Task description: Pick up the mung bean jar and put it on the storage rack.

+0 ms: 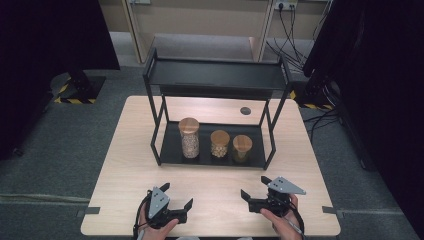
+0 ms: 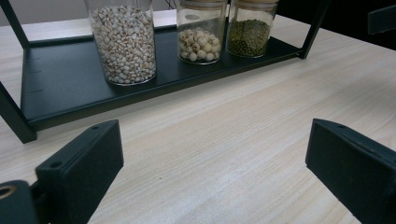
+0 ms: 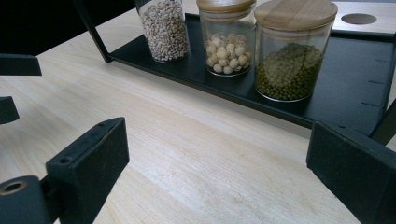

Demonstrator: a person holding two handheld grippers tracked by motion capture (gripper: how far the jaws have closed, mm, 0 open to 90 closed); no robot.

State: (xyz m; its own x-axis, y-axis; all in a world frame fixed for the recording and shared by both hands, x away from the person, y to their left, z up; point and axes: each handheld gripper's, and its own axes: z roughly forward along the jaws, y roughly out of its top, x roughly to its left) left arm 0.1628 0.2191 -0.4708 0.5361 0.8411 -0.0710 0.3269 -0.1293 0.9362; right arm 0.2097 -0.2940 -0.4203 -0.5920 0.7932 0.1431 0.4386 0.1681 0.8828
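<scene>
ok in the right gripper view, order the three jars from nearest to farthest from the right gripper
From the right gripper, jaws open over the table:
1. Green bean jar, right end of the row on the rack's lower shelf.
2. Jar of round pale seeds, middle of the row.
3. Tall jar of small pale grains, far left end.

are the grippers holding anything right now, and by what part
Nothing is held: the left gripper and right gripper are both open over the table.

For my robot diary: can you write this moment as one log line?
left gripper: open, empty | right gripper: open, empty | three jars: lower shelf
</scene>
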